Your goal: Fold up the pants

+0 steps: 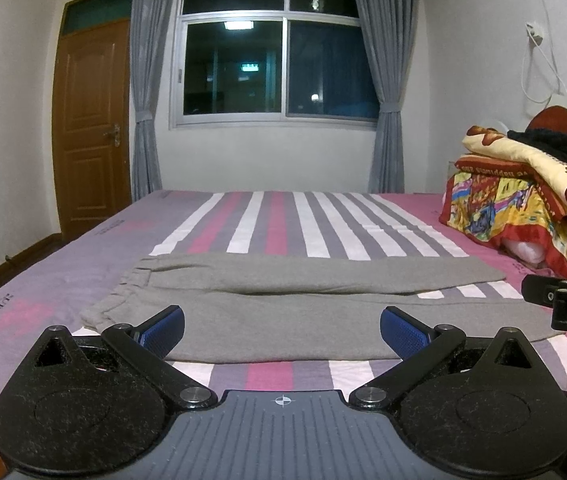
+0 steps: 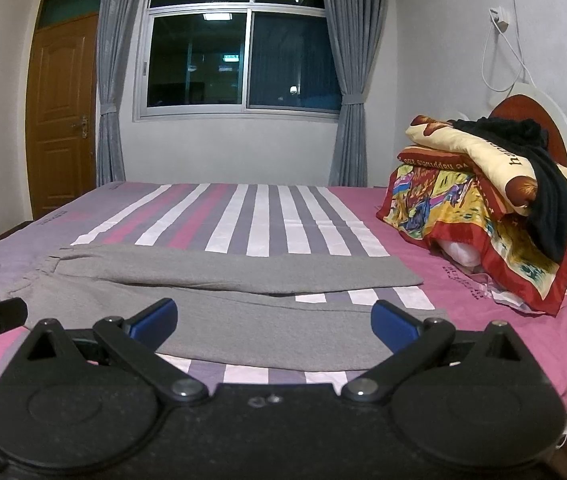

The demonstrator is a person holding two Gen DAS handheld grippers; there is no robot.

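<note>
The grey pants (image 1: 283,304) lay flat across the striped bed (image 1: 323,224) — waistband to the left, legs spread apart. The left gripper (image 1: 282,326) and right gripper (image 2: 274,318) hovered at the near edge, fingers spread wide, gripping nothing.

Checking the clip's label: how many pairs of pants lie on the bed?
1. The grey pants lie spread across the near part of the striped bed. The bedding pile by the headboard could hide more.
</note>
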